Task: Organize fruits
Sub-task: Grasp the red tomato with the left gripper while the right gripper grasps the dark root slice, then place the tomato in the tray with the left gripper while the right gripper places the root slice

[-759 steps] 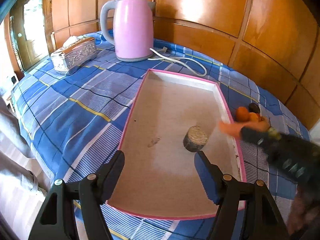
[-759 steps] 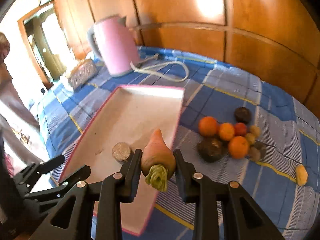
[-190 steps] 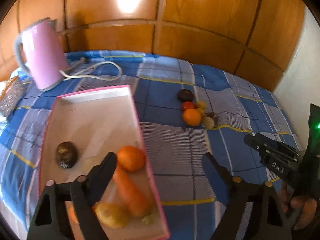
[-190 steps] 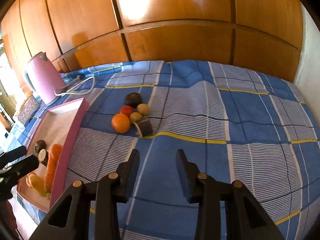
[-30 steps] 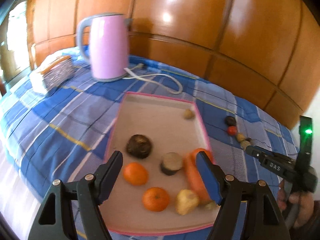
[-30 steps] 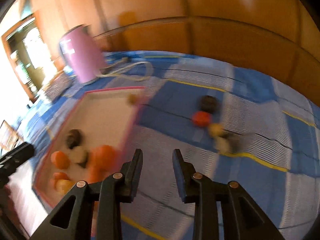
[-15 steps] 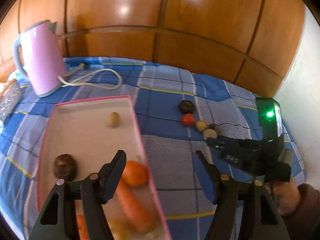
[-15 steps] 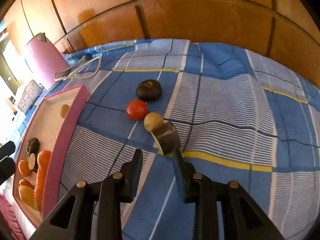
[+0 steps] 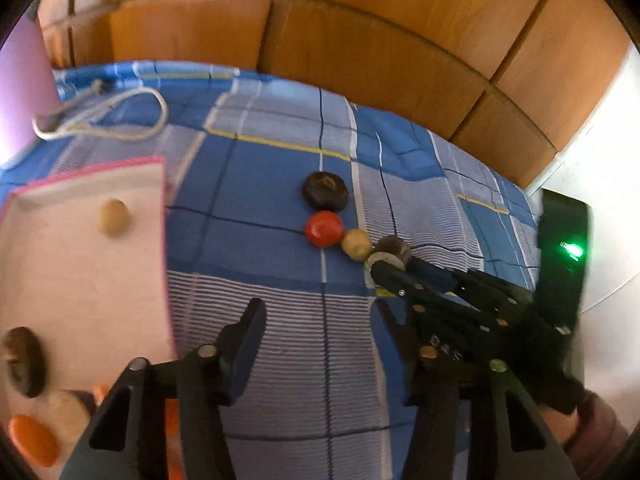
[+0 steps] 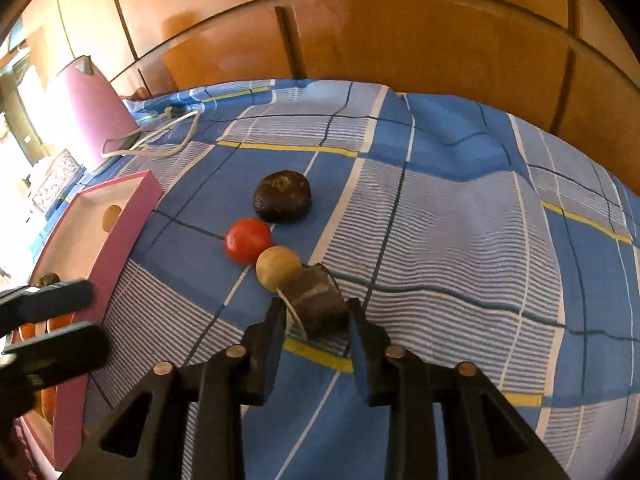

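On the blue checked cloth lie a dark round fruit [image 10: 282, 196], a red fruit [image 10: 247, 239], a small tan fruit [image 10: 278, 267] and a brown cut fruit half [image 10: 318, 303]. My right gripper [image 10: 316, 312] is open, its fingers on either side of the brown half. In the left wrist view the same row shows: dark fruit [image 9: 325, 191], red fruit [image 9: 324, 228], tan fruit [image 9: 357, 243], brown half [image 9: 390, 251]. My left gripper [image 9: 320, 328] is open and empty above the cloth. The pink-rimmed tray [image 9: 162, 200] at the left holds several fruits.
A pink kettle [image 10: 86, 108] with a white cord [image 10: 160, 136] stands at the back left. A silver tissue box [image 10: 52, 184] lies beside it. Wooden wall panels [image 10: 360, 32] run behind the table.
My right gripper has moved forward, so the brown half now sits between its fingers. My left gripper has swung right, toward the loose fruits.
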`<control>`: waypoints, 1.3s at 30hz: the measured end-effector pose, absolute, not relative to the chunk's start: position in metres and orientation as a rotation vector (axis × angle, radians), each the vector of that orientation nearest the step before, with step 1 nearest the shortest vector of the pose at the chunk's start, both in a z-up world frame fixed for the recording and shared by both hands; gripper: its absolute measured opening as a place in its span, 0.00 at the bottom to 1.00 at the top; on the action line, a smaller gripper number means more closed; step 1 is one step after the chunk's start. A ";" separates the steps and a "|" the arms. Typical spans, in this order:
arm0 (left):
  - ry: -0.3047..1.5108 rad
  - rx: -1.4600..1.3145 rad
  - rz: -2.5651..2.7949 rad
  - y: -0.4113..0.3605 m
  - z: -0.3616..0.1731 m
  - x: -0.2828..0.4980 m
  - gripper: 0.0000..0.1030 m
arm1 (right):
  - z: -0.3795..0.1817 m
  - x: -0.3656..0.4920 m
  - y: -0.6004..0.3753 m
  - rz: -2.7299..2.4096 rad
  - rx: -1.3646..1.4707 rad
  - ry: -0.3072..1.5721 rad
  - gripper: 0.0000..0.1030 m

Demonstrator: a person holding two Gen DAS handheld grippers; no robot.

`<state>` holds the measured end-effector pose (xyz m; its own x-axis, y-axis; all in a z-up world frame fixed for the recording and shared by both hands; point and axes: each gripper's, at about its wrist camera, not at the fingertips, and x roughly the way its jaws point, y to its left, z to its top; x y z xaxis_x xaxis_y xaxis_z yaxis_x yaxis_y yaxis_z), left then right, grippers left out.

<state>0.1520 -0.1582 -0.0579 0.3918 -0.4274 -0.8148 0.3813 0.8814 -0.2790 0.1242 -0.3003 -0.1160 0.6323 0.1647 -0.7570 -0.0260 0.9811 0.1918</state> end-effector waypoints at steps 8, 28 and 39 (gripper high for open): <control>1.086 -0.090 -0.474 -0.181 -0.077 0.187 0.46 | -0.105 0.103 -0.337 0.082 0.216 0.830 0.26; 1.009 -0.085 -0.434 -0.179 -0.067 0.196 0.27 | -0.090 0.083 -0.337 0.106 0.245 0.791 0.26; 0.891 -0.052 -0.301 -0.098 -0.016 0.124 0.27 | -0.071 0.065 -0.284 0.185 0.207 0.786 0.26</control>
<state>0.1240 -0.0976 -0.0156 0.5897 -0.2802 -0.7574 0.2374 0.9566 -0.1690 0.0650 -0.2841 -0.0711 0.6922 0.2409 -0.6803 -0.0872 0.9637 0.2525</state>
